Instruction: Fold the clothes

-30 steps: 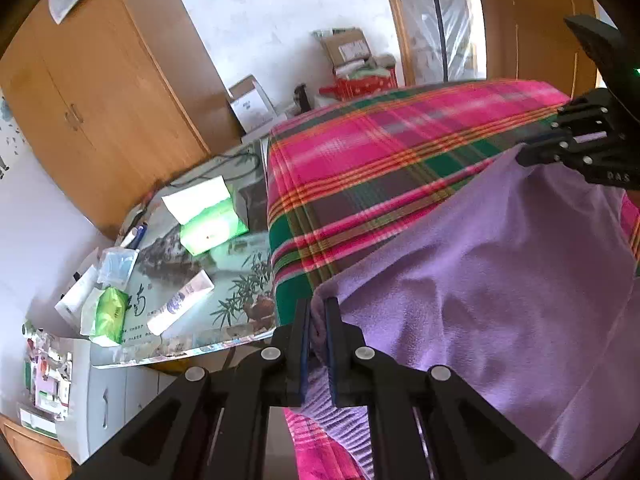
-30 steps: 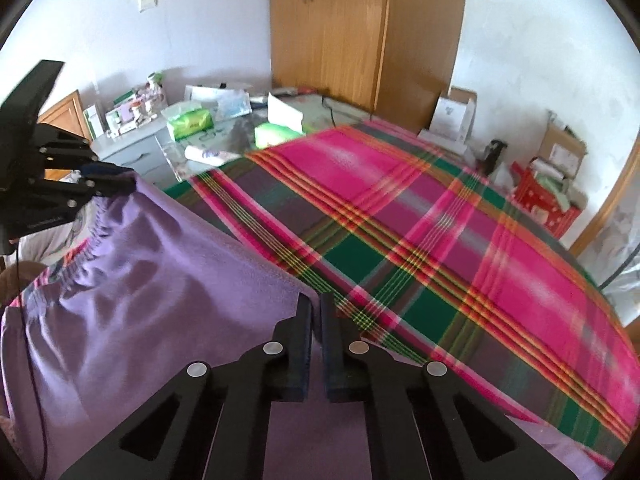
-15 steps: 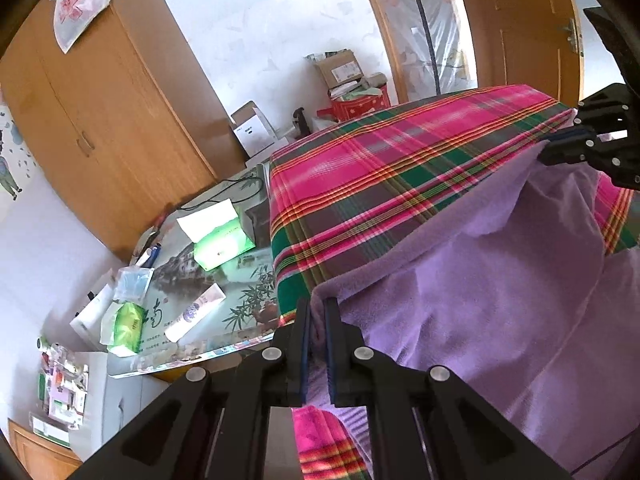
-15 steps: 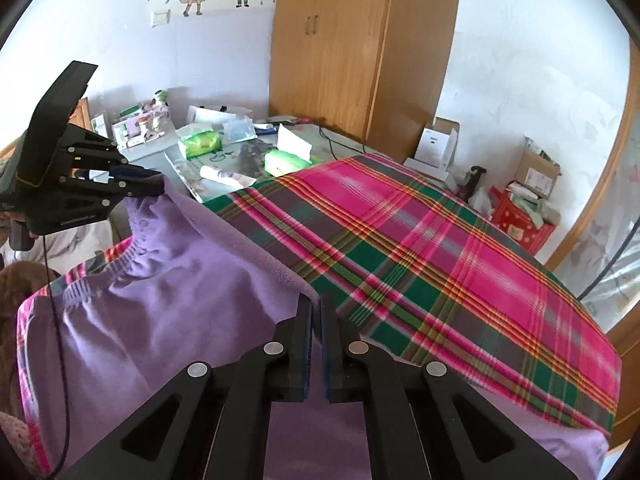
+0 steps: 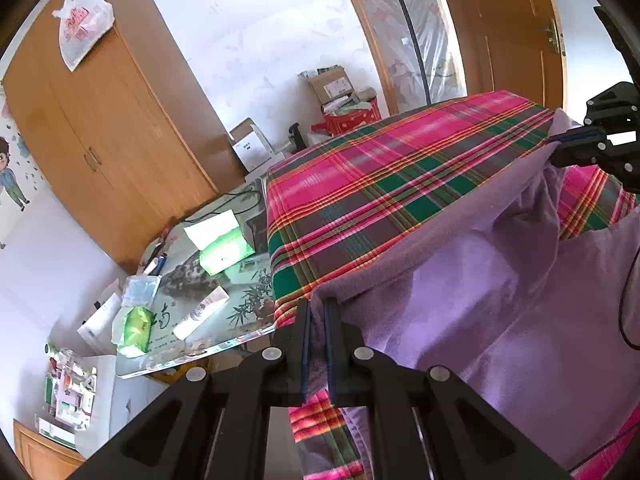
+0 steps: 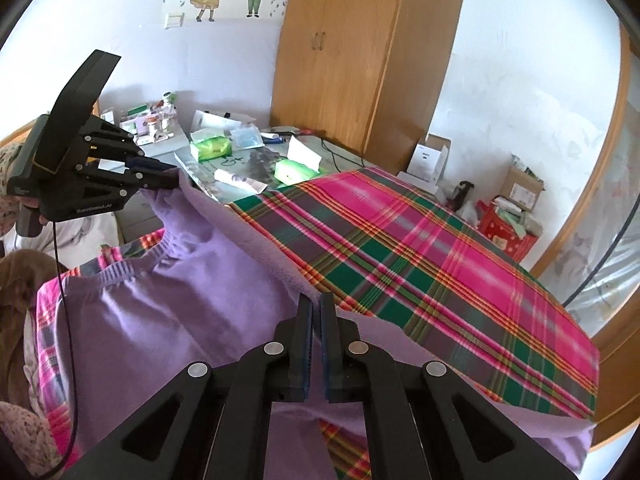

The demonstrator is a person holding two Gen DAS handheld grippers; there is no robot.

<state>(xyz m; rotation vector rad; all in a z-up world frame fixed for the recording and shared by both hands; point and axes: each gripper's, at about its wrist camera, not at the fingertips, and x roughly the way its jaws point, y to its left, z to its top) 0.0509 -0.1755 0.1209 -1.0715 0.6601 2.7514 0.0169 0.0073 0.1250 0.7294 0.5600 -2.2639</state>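
Your left gripper [image 5: 316, 308] and right gripper [image 6: 316, 304] each pinch the soft purple fleece garment [image 6: 180, 300] above the pink-green plaid bedspread [image 6: 420, 256]; only your right view shows its ribbed waistband [image 6: 120, 270].

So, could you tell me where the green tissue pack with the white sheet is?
In the right wrist view, the tissue pack sits upper centre on the glass table, beside the plaid bedspread.
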